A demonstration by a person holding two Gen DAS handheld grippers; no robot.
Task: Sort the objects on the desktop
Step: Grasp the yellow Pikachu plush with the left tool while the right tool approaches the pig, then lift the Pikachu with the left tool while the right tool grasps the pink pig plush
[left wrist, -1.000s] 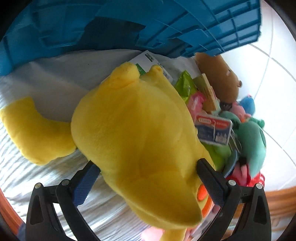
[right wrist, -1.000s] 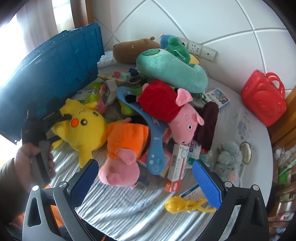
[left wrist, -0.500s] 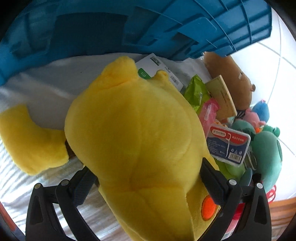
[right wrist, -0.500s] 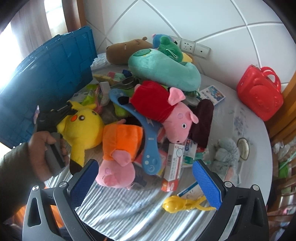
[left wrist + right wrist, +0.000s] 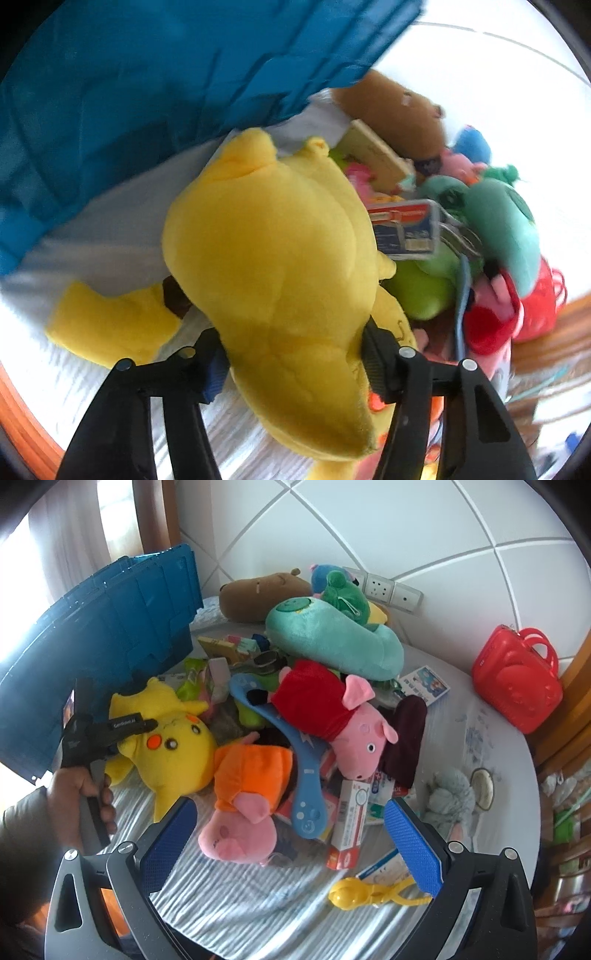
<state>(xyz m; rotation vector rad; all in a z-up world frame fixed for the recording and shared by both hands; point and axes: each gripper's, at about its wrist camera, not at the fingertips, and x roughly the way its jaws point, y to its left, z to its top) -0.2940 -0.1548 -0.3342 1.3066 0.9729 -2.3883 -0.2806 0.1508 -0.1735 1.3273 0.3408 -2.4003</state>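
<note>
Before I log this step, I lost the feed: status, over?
Left gripper shut on yellow plush. Right gripper open, hovering, holding nothing. Blue crate stands beside the plush; pig plush in orange touches it.

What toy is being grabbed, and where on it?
The left gripper is shut on the yellow plush toy, squeezing its head between both fingers. The right gripper is open and holds nothing.

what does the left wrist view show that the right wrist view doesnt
Only the left wrist view: the yellow plush's back and tail, pinched between the left gripper's fingers.

Only the right wrist view: the plush's face, the hand holding the left gripper, the open right gripper, the yellow clip toy, the grey plush.

Both: blue crate, brown plush, teal plush, red bag.
</note>
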